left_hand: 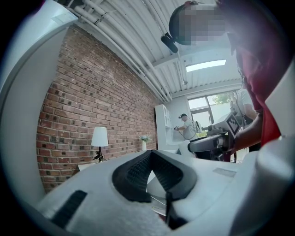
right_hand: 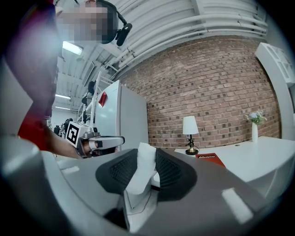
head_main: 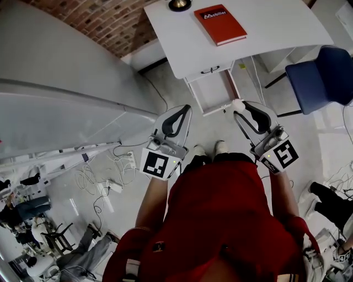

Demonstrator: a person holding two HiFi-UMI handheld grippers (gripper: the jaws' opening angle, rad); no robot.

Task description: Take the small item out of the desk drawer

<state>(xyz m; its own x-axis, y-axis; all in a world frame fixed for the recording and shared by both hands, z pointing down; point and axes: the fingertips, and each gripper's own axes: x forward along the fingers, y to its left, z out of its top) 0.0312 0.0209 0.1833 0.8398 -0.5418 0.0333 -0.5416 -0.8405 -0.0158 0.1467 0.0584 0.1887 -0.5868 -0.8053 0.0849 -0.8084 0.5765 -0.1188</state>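
Note:
The white desk [head_main: 276,33] has its drawer [head_main: 212,93] pulled out, and the inside looks bare. My right gripper [head_main: 239,108] hovers just in front of the drawer's right corner, shut on a small white item [head_main: 237,104]. In the right gripper view the white item [right_hand: 142,167] is pinched between the dark pads [right_hand: 168,173]. My left gripper [head_main: 186,108] hangs to the left of the drawer. Its jaws meet at the tips, with nothing between them [left_hand: 151,153]. Both grippers are held at about the same height, side by side.
A red book [head_main: 220,23] and a lamp base [head_main: 179,4] sit on the desk. A blue chair [head_main: 322,77] stands to the right. A large white panel [head_main: 55,88] fills the left side, with cables [head_main: 99,179] on the floor below. The person's feet [head_main: 209,150] stand before the drawer.

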